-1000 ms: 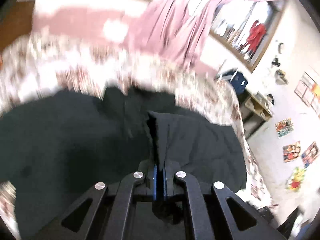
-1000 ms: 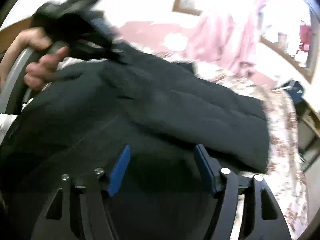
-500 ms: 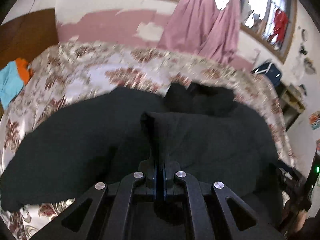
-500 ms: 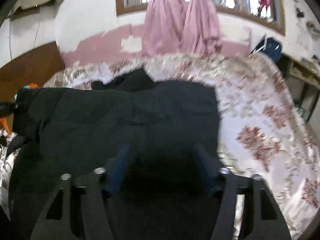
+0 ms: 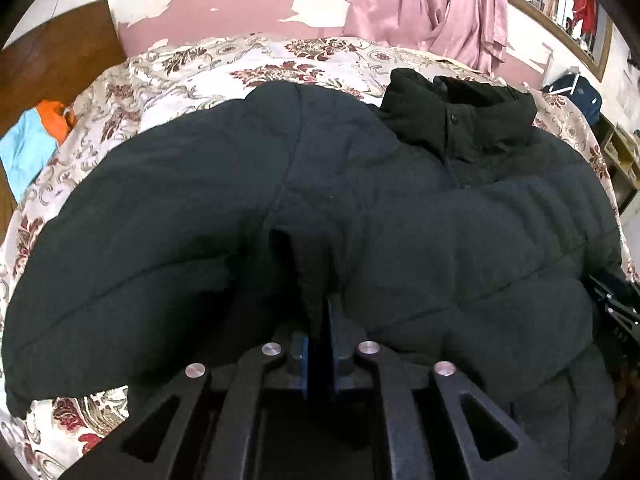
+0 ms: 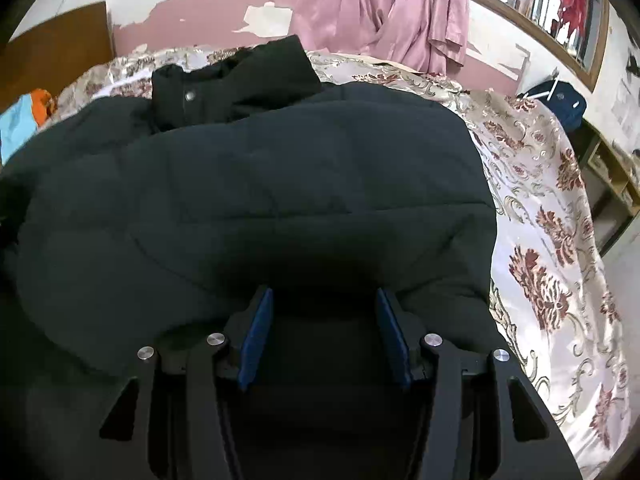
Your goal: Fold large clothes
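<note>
Compared with a second ago, when the black padded jacket [image 5: 400, 208] was swinging through the air in a blur, the garment now lies settled across the floral bedspread [image 5: 192, 68] and both views are sharp; half a second ago it was already coming down, and since then the folded panel has flattened further. The left gripper [image 5: 318, 344] remains clamped on a pinched ridge of dark fabric, its blue pads pressed together around the cloth. The right gripper [image 6: 324, 340] hangs over the jacket's near edge with its jaws spread wide and nothing between them. Judged from this, the first fold appears to be laid, and the likely next step is to let go on the left and take a fresh hold for another fold. The jacket looks thick and quilted, with stitched channels across its body, a soft puffy loft, and a collar [image 6: 224, 84] with a metal snap at the far end near the wall. Pink curtains [image 6: 384, 12] hang behind the bed; blue and orange clothes [image 5: 32, 136] lie at its left edge.
</note>
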Available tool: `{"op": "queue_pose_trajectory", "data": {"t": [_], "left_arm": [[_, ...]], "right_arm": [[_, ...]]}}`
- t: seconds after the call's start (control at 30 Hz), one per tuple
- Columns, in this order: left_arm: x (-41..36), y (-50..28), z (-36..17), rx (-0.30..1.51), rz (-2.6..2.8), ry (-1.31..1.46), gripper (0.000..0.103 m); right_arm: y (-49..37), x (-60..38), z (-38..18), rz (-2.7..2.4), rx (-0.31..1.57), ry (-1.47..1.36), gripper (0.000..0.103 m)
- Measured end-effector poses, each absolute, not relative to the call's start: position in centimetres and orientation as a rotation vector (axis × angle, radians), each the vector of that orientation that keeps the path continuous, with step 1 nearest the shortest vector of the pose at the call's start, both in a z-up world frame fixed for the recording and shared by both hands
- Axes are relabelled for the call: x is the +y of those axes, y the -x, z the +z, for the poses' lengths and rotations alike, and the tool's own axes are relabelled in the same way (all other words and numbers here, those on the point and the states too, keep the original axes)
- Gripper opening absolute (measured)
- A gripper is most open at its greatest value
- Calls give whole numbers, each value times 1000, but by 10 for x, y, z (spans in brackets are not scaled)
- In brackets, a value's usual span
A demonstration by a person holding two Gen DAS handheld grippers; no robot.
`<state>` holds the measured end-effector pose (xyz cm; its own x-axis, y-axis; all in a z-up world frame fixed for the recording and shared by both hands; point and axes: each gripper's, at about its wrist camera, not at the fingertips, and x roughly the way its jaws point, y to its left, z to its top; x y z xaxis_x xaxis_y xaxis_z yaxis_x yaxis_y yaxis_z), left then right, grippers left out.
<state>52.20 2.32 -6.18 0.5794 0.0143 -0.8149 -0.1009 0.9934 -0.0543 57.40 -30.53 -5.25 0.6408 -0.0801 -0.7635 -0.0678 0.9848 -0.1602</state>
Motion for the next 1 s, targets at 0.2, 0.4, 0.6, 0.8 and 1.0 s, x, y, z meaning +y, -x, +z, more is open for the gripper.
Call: {"op": "queue_pose_trajectory", "data": {"t": [0.2, 0.4, 0.6, 0.8, 1.0], "left_arm": [[46, -503, -52, 922, 4, 220, 22], [91, -456, -35, 838, 29, 506, 63], [133, -398, -23, 752, 125, 593, 80], [197, -339, -49, 707, 283, 800, 89], [267, -299, -93, 639, 353, 1100, 89]], "right_arm": [[-567, -310, -38, 21, 861, 135, 55], [-553, -292, -10, 96, 849, 64, 68], [-535, -239, 14, 196, 812, 146, 74], [-521, -191, 28, 262, 758, 153, 75], [-524, -154, 17, 245, 755, 153, 75]]}}
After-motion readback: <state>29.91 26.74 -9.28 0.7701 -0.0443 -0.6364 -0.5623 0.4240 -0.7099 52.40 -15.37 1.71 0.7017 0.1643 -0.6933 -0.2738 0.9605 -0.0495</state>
